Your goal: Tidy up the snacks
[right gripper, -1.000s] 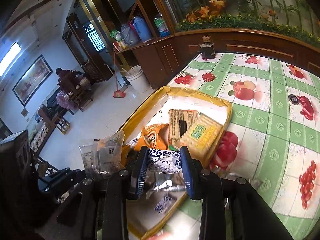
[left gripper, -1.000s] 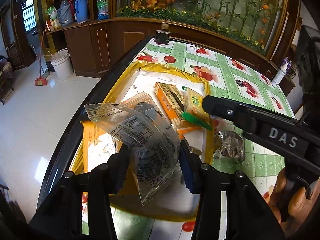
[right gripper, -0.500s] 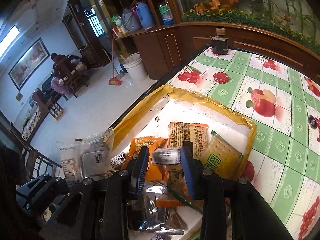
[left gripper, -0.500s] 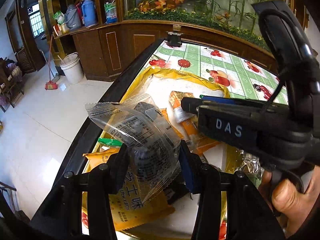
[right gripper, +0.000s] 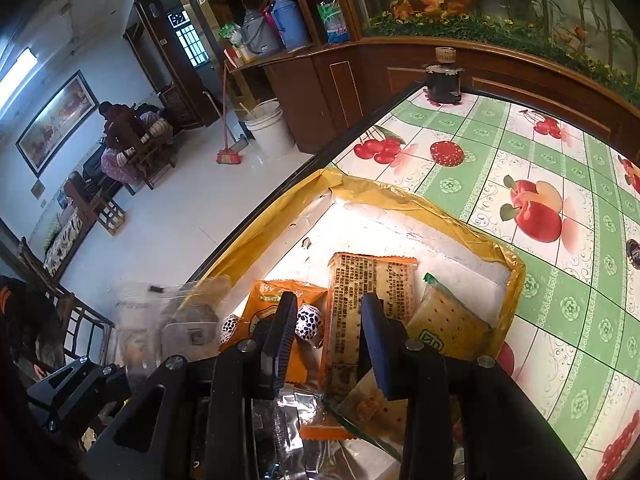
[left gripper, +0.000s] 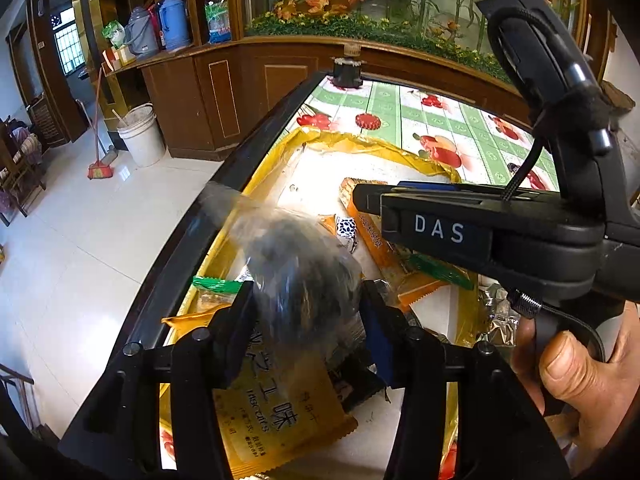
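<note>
Left wrist view: the left gripper (left gripper: 304, 312) is squeezing a clear snack bag (left gripper: 296, 264), its long side pointing up and away, above the yellow tray (left gripper: 384, 148) on the bench. The right gripper (right gripper: 326, 336) is hanging apart, holding nothing, above the orange packets (right gripper: 360, 300). Next, I think, the bag needs lowering into the tray.

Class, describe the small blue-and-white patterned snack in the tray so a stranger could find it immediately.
Start at the yellow-rimmed white tray on the fruit-print tablecloth. Near the open right tool, on an orange packet, lies the small blue-and-white patterned wrapped snack. Its neighbours are larger, flat, orange or beige.
</note>
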Action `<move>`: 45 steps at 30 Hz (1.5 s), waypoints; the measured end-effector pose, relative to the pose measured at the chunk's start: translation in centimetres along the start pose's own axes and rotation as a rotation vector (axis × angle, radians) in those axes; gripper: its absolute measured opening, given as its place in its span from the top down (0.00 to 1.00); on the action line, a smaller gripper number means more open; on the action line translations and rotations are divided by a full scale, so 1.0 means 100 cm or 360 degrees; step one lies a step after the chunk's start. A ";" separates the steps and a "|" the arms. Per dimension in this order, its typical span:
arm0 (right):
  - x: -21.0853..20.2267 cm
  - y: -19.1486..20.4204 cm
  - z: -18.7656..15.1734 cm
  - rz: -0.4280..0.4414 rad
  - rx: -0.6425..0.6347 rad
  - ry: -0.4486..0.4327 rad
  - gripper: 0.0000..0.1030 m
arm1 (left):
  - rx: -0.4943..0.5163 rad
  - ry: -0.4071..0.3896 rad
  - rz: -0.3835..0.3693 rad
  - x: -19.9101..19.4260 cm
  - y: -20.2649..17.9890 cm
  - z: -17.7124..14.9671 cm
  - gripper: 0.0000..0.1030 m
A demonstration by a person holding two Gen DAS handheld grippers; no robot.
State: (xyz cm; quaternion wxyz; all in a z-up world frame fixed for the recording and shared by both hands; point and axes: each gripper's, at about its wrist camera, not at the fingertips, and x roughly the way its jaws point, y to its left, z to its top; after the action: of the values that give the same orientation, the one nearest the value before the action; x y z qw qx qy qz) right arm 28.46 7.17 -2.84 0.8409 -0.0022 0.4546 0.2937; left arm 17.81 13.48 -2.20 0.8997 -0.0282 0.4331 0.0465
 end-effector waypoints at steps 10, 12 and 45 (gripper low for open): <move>-0.030 0.006 -0.004 0.0018 -0.0096 -0.0064 0.34 | -0.0022 -0.0125 0.0086 -0.037 0.004 -0.015 0.43; -0.037 0.007 -0.006 0.0028 -0.0115 -0.0071 0.34 | -0.0018 -0.0126 0.0083 -0.042 0.004 -0.018 0.43; -0.129 0.031 -0.103 0.0083 -0.0558 -0.0018 0.18 | 0.0057 -0.0134 0.0145 -0.107 0.000 -0.086 0.42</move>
State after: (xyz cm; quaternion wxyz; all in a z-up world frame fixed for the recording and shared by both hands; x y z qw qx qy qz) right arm 13.72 0.64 1.77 0.8223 -0.1353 0.3916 0.3901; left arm 4.49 12.04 0.81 0.9144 0.0098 0.3965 0.0807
